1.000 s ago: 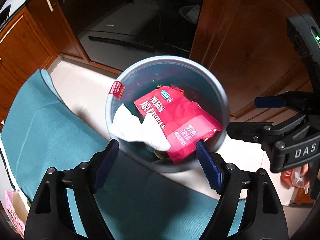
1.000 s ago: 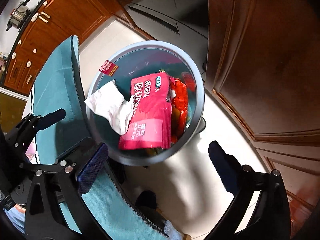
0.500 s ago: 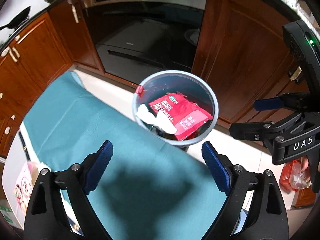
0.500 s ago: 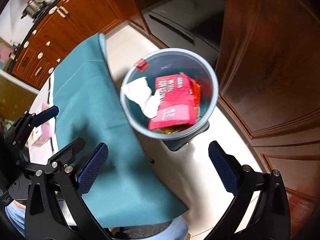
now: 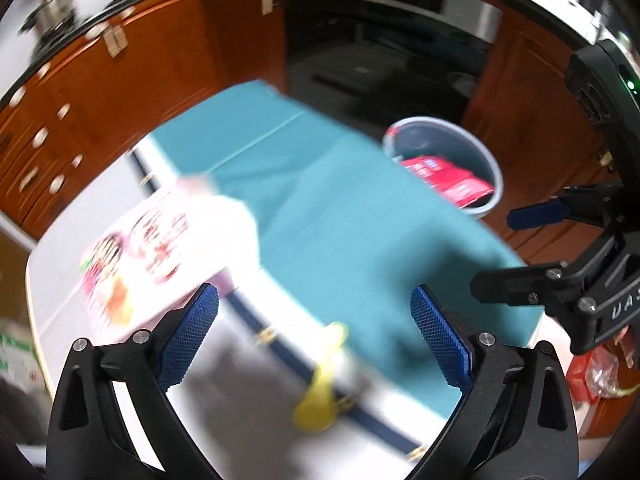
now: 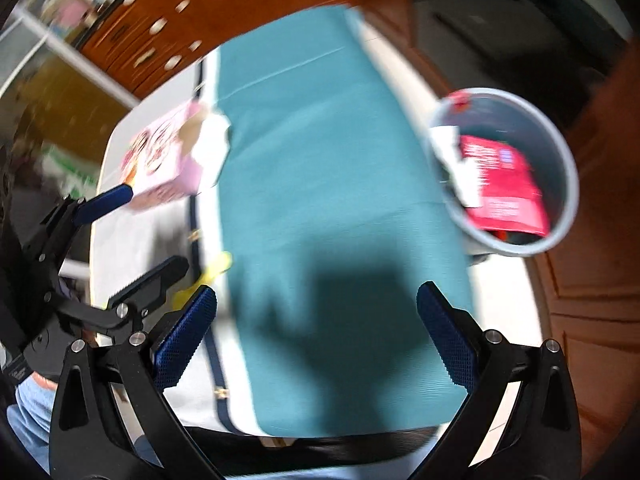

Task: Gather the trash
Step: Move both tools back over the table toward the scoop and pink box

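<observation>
A grey round bin (image 5: 494,168) stands on the floor past the table's far end; it also shows in the right wrist view (image 6: 570,168). A red snack packet (image 5: 448,178) (image 6: 504,184) and white paper (image 6: 452,160) lie in it. A yellow scrap (image 5: 320,384) (image 6: 208,276) lies on the white table near the teal cloth's edge. My left gripper (image 5: 314,336) is open and empty above the table. My right gripper (image 6: 316,336) is open and empty over the teal cloth (image 6: 320,160). Both views are blurred.
A pink printed tissue box (image 5: 156,252) (image 6: 160,164) with white tissue sits on the white table. The teal cloth (image 5: 340,208) covers the table's far side. Brown wooden cabinets (image 5: 100,92) and a dark oven (image 5: 380,52) stand behind. A red bag (image 5: 592,372) lies at right.
Both grippers have pulled back and away from the bin, towards the table. The bin now looks smaller and farther right; the tissue box and yellow scrap have come into view.
</observation>
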The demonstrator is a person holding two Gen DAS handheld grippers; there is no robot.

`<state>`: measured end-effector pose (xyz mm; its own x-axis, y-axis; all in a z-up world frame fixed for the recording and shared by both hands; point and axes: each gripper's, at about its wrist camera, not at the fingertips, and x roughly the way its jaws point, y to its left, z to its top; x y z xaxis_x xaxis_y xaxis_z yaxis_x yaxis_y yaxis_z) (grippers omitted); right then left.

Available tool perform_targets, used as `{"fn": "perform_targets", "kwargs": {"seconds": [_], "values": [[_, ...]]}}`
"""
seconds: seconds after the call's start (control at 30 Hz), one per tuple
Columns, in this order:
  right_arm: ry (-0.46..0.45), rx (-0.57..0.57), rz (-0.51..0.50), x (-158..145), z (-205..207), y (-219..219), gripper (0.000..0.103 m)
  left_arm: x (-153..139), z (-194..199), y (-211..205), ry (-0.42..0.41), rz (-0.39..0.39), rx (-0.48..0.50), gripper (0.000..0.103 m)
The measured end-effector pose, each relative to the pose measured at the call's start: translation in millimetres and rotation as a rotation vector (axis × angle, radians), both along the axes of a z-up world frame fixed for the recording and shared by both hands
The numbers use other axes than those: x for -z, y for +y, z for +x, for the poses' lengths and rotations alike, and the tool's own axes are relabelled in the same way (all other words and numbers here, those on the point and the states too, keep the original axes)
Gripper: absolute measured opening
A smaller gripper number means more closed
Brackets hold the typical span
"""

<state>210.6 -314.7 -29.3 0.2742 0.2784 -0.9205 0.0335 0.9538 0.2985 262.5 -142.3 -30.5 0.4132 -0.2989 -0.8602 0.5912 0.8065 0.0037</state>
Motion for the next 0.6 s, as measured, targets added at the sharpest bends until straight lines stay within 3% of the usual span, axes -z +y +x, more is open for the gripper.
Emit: {"fn": "perform_targets", "kwargs": {"seconds": [0.23,0.4,0.6], "values": [[0.061,-0.108,0.040,25.3,5.8,82.8,0.096,25.0,-2.7,80.9,0.050,0.005,-0.105,0.097],[0.041,-0.134,0.010,30.4,-4.3,117.2,0.096,39.4,-5.2,117.7,0.082,-0.027,-0.160,0.097],[0.048,-0.107,-0.010,38.3,-16.3,131.6,0.075,54.6,-9.4,148.3,0.114,-0.057,-0.185,0.097]]}}
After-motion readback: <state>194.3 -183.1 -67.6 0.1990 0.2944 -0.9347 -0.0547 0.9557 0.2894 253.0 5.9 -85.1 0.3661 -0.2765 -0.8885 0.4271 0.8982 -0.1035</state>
